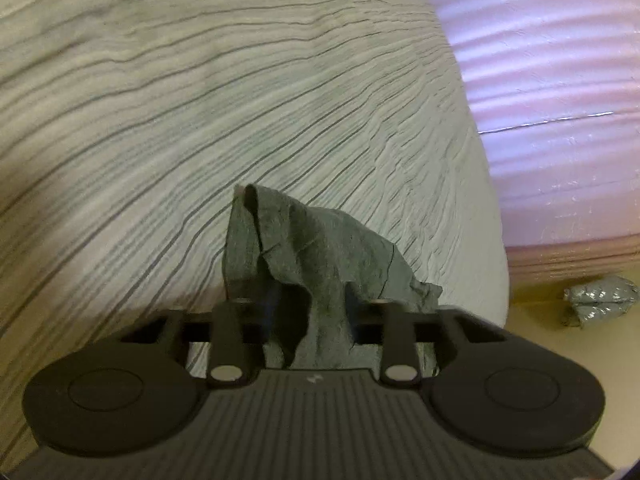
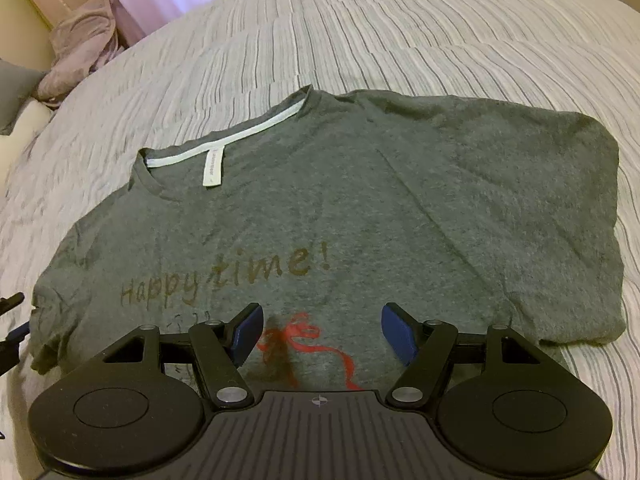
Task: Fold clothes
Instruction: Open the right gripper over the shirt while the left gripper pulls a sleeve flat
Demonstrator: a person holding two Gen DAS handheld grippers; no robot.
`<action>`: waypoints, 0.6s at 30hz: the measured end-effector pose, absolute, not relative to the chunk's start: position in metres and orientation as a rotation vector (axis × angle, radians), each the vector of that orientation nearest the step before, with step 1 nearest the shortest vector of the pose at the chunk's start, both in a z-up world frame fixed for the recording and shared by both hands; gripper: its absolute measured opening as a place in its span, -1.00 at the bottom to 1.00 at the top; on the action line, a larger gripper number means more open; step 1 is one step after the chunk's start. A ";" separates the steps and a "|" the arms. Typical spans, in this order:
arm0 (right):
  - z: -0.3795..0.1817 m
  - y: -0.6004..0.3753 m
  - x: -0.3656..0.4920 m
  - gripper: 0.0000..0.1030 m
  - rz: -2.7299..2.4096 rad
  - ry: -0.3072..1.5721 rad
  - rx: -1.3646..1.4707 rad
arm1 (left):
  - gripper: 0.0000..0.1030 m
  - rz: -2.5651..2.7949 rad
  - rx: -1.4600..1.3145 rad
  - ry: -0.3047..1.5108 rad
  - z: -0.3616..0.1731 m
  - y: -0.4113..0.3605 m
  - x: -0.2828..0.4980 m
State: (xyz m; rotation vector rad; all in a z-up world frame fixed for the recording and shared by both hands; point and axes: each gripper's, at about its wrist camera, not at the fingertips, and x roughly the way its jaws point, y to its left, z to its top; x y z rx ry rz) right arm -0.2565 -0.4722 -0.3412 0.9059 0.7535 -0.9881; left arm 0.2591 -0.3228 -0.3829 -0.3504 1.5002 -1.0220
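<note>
Pinching a bunch of the grey t-shirt (image 1: 320, 240) in the left gripper (image 1: 308, 304), right up near the lens. Squeezing in narrow on the cloth, with the pads hiding under it. Sticking the bunch up past the fingers, over the striped bed cover (image 1: 200, 100). Showing a pink curtain (image 1: 540, 80) far on the right, and a shiny grey lump (image 1: 600, 300) sitting on the floor below it.

Hanging the right gripper (image 2: 320, 332) just over the near part of the shirt. Spreading wide, holding nothing, with 2 blue pads (image 2: 248, 332) well apart. Framing a red ribbon picture (image 2: 312, 340) between them.

Lying flat on the bed cover, front side up, with the neck at the far side and 1 sleeve reaching right. Showing the words "Happy time!" (image 2: 224, 276) across the middle, and a white label (image 2: 212, 166) inside the collar. Peeking in at the left edge, touching the near left sleeve, with a bit of the left gripper. Slumping in the far left corner, beside the curtain, as a crumpled pink cloth (image 2: 80, 48).
</note>
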 end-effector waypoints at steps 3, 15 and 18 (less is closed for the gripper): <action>-0.346 -0.473 -0.258 0.35 -0.994 0.762 0.910 | -1.00 -1.093 -0.211 1.389 -0.373 -0.322 0.255; -0.355 -0.480 -0.257 0.35 -0.985 0.781 0.897 | -0.86 -1.060 -0.271 1.357 -0.377 -0.300 0.260; -0.356 -0.480 -0.257 0.35 -0.989 0.779 0.900 | -0.48 -1.024 -0.321 1.423 -0.383 -0.309 0.263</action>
